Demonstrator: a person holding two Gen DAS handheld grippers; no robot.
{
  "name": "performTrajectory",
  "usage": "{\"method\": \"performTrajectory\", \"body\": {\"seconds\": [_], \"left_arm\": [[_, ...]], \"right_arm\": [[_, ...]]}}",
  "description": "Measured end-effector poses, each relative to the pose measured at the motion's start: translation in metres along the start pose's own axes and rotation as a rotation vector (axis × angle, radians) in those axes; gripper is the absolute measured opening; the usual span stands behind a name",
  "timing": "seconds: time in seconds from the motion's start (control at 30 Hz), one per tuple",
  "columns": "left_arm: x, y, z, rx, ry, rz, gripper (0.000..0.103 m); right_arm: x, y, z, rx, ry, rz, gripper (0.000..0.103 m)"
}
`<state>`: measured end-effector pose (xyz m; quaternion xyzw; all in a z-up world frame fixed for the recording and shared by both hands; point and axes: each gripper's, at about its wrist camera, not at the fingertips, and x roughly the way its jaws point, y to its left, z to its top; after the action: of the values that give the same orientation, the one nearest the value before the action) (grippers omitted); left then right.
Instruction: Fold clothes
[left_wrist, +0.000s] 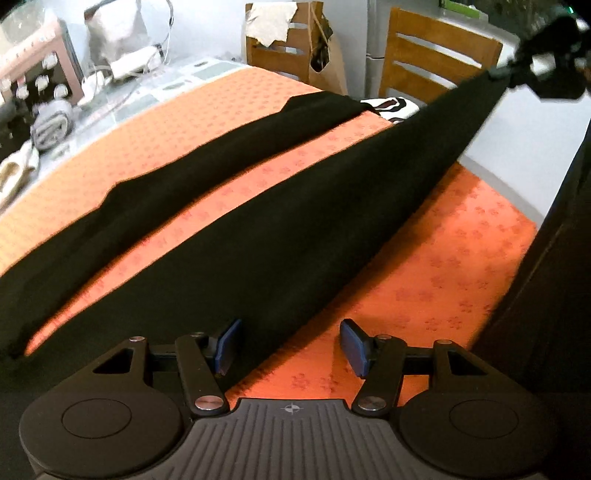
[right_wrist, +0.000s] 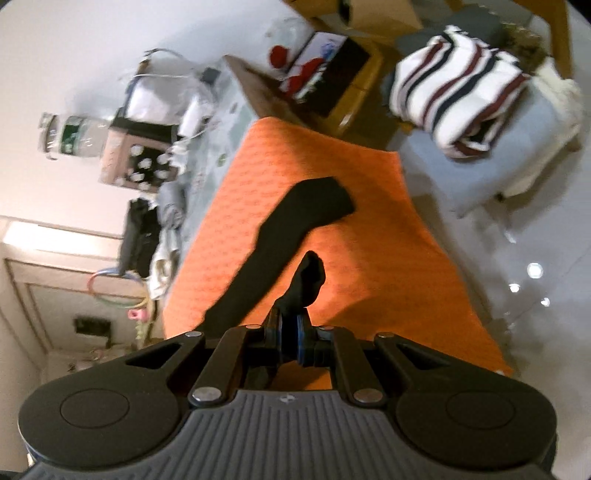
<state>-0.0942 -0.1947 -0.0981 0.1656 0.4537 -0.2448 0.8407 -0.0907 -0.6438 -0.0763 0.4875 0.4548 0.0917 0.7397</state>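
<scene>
The black trousers (left_wrist: 229, 236) lie on the orange cloth (left_wrist: 424, 288), one leg flat across the left of the left wrist view, the other pulled up toward the upper right corner, where the right gripper (right_wrist: 290, 341) holds its end high. I think it is lifted so the leg can be carried over the other one. In the right wrist view this gripper is closed tightly on the black fabric. The left gripper (left_wrist: 288, 345) stands wide open, holding nothing, low over the trousers' edge. A striped garment (right_wrist: 454, 92) waits on a chair at upper right.

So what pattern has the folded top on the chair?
White top with dark red and navy stripes; clearest in the right wrist view.
</scene>
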Motion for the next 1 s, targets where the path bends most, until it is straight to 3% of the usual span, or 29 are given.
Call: {"method": "performTrajectory", "body": {"seconds": [0.17, 0.3, 0.5, 0.73, 1.0], "left_arm": [[-0.005, 0.014, 0.000, -0.112, -0.004, -0.033, 0.062], [-0.021, 0.034, 0.004, -0.240, -0.032, -0.077, 0.062], [-0.048, 0.065, 0.016, -0.463, -0.109, -0.118, 0.062], [-0.057, 0.079, 0.032, -0.659, -0.179, -0.150, 0.062], [-0.060, 0.094, 0.013, -0.851, -0.199, -0.076, 0.062]], "right_arm": [[0.006, -0.005, 0.000, -0.051, 0.023, -0.067, 0.009], [0.018, 0.015, -0.001, -0.177, 0.056, -0.106, 0.009], [0.045, 0.063, -0.005, -0.337, 0.134, -0.011, 0.010], [0.112, 0.111, -0.024, -0.483, 0.329, 0.076, 0.010], [0.204, 0.162, -0.068, -0.677, 0.549, 0.121, 0.010]]}}
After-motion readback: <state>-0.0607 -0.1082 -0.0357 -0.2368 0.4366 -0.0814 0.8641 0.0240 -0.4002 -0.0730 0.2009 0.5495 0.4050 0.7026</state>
